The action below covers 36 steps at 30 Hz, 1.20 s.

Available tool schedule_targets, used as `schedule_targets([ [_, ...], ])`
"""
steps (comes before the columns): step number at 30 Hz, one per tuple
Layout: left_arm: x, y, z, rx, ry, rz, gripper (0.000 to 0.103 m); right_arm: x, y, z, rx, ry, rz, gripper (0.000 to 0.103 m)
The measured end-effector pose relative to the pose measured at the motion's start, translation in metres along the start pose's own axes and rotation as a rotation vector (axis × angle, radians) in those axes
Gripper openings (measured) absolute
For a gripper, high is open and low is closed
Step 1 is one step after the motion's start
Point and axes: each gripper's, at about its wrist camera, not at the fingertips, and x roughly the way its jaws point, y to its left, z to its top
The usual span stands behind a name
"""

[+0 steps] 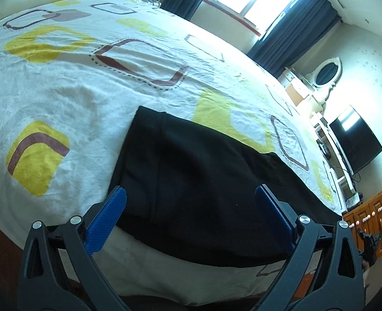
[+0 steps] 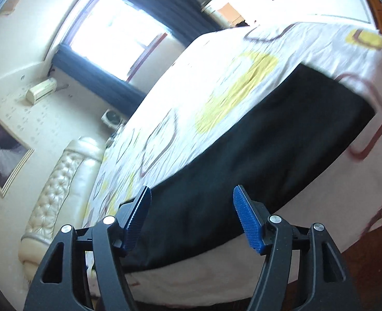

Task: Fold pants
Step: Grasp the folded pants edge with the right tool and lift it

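Black pants [image 1: 196, 181] lie folded as a long flat band along the near edge of the bed [image 1: 87, 90]. My left gripper [image 1: 191, 197] hovers above one end of the band, open, its blue pads wide apart with nothing between them. In the right wrist view the same pants [image 2: 255, 150] stretch away toward the upper right. My right gripper [image 2: 192, 197] hangs open over their near end, clear of the cloth. The picture there is blurred.
The bed wears a white sheet [image 2: 216, 77] with yellow and maroon squares. A padded headboard [image 2: 53, 194] stands at one end. A window with dark curtains [image 1: 294, 33], a television [image 1: 354, 140] and a wooden cabinet [image 1: 372, 220] line the walls.
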Motion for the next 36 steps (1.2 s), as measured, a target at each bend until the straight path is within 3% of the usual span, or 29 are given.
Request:
schedule_targets([
  [4,0.017,-0.037,0.006,0.070,0.023,-0.062,0.100,-0.022,-0.063,0.052,0.074,-0.086,-0.158,0.066],
  [8,0.043,-0.060,0.004,0.111,0.075,-0.064,0.100,-0.011,-0.111,0.079,0.079,-0.024,-0.330,0.067],
  [12,0.065,-0.058,-0.003,0.065,0.137,-0.060,0.100,0.005,-0.144,0.087,0.129,0.056,-0.367,0.067],
  [13,0.068,-0.055,-0.005,0.052,0.147,-0.058,0.100,0.012,-0.143,0.087,0.106,0.072,-0.382,0.064],
  [14,0.070,-0.052,-0.007,0.040,0.153,-0.051,0.100,0.016,-0.141,0.086,0.068,0.079,-0.409,0.041],
  [17,0.073,-0.045,-0.010,0.016,0.158,-0.051,0.099,0.017,-0.133,0.084,0.011,0.090,-0.447,0.027],
  [22,0.070,-0.045,-0.007,0.041,0.156,-0.036,0.100,0.007,-0.135,0.091,0.082,0.049,-0.370,0.032],
  [24,0.066,-0.045,-0.004,0.049,0.142,-0.026,0.100,-0.001,-0.117,0.100,0.049,-0.002,-0.337,0.057],
  [25,0.065,-0.043,-0.002,0.048,0.138,-0.025,0.100,-0.002,-0.113,0.106,0.037,-0.028,-0.343,0.078],
  [29,0.065,-0.033,0.000,0.017,0.142,-0.012,0.100,0.017,-0.110,0.125,0.013,0.022,-0.348,0.078],
  [33,0.062,-0.022,0.002,-0.012,0.145,-0.021,0.099,0.049,-0.115,0.127,-0.033,0.172,-0.457,0.078],
  [34,0.061,-0.021,0.003,-0.004,0.148,-0.021,0.099,0.055,-0.114,0.122,-0.051,0.205,-0.469,0.077],
  [36,0.061,-0.021,0.005,0.013,0.152,-0.024,0.099,0.065,-0.101,0.115,-0.139,0.268,-0.526,0.064],
])
